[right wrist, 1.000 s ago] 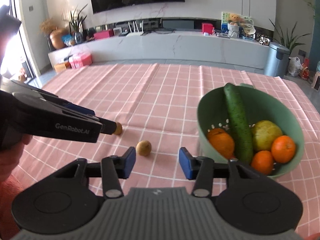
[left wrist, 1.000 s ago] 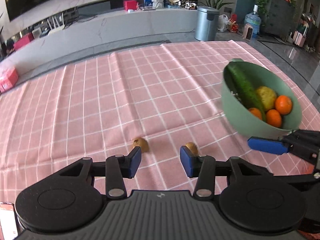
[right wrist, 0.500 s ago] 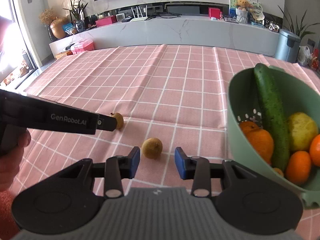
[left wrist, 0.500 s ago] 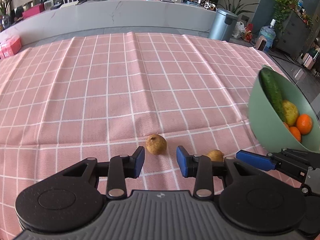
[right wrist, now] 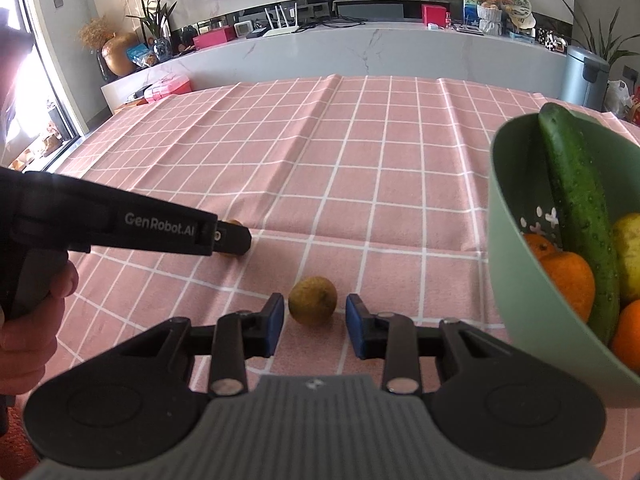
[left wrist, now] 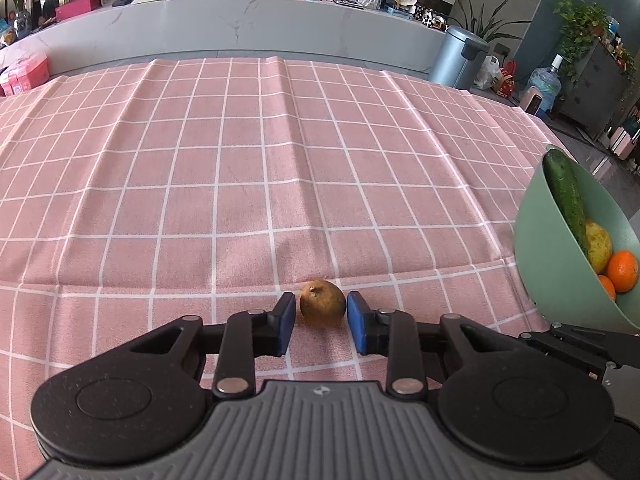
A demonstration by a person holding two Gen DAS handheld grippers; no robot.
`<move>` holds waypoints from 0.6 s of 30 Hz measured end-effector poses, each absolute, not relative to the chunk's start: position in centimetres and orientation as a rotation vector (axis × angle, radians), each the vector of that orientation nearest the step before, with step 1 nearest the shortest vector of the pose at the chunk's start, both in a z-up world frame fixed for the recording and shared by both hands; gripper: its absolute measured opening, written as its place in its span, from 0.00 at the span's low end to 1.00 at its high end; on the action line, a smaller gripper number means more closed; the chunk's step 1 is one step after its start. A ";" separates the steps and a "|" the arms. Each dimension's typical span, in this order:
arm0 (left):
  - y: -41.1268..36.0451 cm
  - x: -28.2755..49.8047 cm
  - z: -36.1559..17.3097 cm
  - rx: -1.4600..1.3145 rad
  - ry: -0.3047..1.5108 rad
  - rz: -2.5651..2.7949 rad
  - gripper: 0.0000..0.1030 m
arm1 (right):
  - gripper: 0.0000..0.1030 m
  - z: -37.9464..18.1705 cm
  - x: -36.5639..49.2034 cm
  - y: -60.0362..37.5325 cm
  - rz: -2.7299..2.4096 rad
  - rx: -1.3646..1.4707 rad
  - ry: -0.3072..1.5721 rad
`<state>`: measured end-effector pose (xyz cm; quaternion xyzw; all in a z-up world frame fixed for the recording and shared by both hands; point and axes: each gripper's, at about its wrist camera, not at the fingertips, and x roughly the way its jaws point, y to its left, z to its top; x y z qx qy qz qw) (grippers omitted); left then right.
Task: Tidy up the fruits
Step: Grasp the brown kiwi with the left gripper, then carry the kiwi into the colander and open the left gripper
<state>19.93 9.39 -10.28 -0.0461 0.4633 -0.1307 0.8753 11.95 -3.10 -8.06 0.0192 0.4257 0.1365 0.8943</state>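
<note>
Two small brown round fruits lie on the pink checked tablecloth. One fruit [left wrist: 322, 303] sits between the open fingers of my left gripper [left wrist: 321, 318], with small gaps on both sides. The other fruit [right wrist: 313, 301] sits between the open fingers of my right gripper [right wrist: 314, 326], not touched. In the right wrist view the left gripper [right wrist: 236, 240] reaches in from the left and hides most of its fruit [right wrist: 233, 223]. A green bowl [right wrist: 516, 264] at the right holds a cucumber [right wrist: 580, 204], oranges [right wrist: 568, 280] and a yellow pear. The bowl also shows in the left wrist view [left wrist: 548, 264].
The tablecloth [left wrist: 240, 160] has raised folds across its middle. Behind the table run a long white counter [left wrist: 240, 28] with boxes and a router, a grey bin [left wrist: 464, 56] and plants. The right gripper's body [left wrist: 580, 344] lies low right in the left wrist view.
Both grippers have moved forward and down, each bringing a brown fruit between its fingers. The jaws have narrowed a little. The bowl has shifted toward the right edge of both views.
</note>
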 end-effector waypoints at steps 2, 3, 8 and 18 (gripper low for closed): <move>9.3 20.0 -10.3 -0.100 0.967 -0.281 0.31 | 0.26 -8.1 12.0 -3.0 0.285 0.037 0.881; 9.3 19.9 -10.3 -0.096 0.964 -0.282 0.30 | 0.24 -8.1 12.0 -3.0 0.286 0.037 0.881; 9.2 19.8 -10.3 -0.093 0.960 -0.287 0.27 | 0.22 -7.9 12.0 -3.0 0.287 0.028 0.882; 8.2 18.1 -8.1 -0.078 0.903 -0.308 0.27 | 0.22 -6.5 10.8 -3.2 0.283 0.013 0.864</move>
